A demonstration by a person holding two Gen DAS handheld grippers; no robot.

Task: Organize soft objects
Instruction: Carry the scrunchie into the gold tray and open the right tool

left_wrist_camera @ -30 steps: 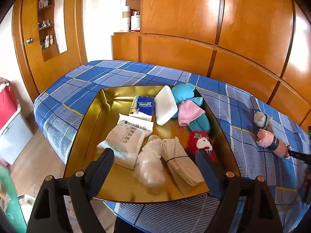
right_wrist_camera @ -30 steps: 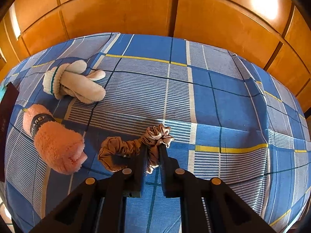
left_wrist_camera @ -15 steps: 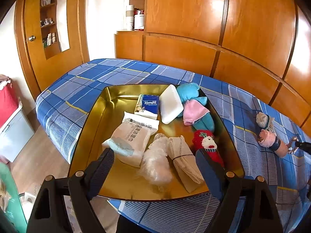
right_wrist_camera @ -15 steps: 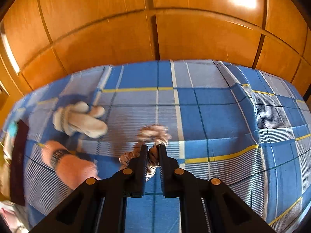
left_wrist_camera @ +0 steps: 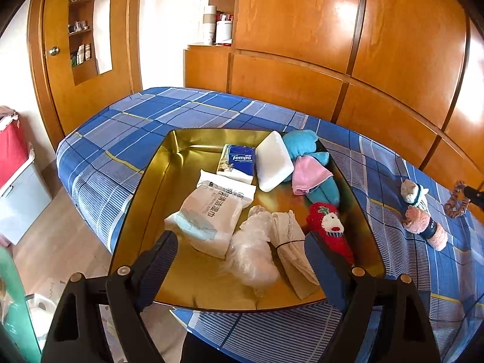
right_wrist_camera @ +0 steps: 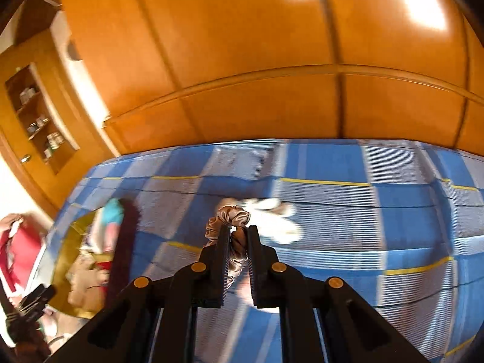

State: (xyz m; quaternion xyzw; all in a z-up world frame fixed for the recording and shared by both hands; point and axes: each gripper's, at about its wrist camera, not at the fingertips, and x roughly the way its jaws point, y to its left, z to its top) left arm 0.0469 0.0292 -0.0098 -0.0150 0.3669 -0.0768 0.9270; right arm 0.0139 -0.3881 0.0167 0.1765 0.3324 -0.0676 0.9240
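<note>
A brown satin scrunchie (right_wrist_camera: pixel 231 217) hangs off the bed, pinched in my right gripper (right_wrist_camera: pixel 237 233), which is shut on it. In the left wrist view the same scrunchie (left_wrist_camera: pixel 455 201) dangles at the far right edge. The gold tray (left_wrist_camera: pixel 145 199) lies on the blue plaid bed and holds tissue packs, a white sponge (left_wrist_camera: pixel 273 166), teal and pink cloths, a red plush sock (left_wrist_camera: pixel 328 227), a plastic bag and a folded beige cloth. My left gripper (left_wrist_camera: pixel 240 261) hangs open over the tray's near edge, with nothing between its fingers. A white sock (left_wrist_camera: pixel 413 192) and a pink sock (left_wrist_camera: pixel 425 227) lie on the bed right of the tray.
Wooden wardrobe panels (left_wrist_camera: pixel 363 60) run behind the bed. A door with shelves (left_wrist_camera: pixel 78 39) stands at the left. A red and white bin (left_wrist_camera: pixel 15 181) sits on the floor left of the bed. The right wrist view is blurred by motion.
My right gripper has lifted the scrunchie off the bed and swung left towards the tray. The left gripper has stayed open over the tray's near edge.
</note>
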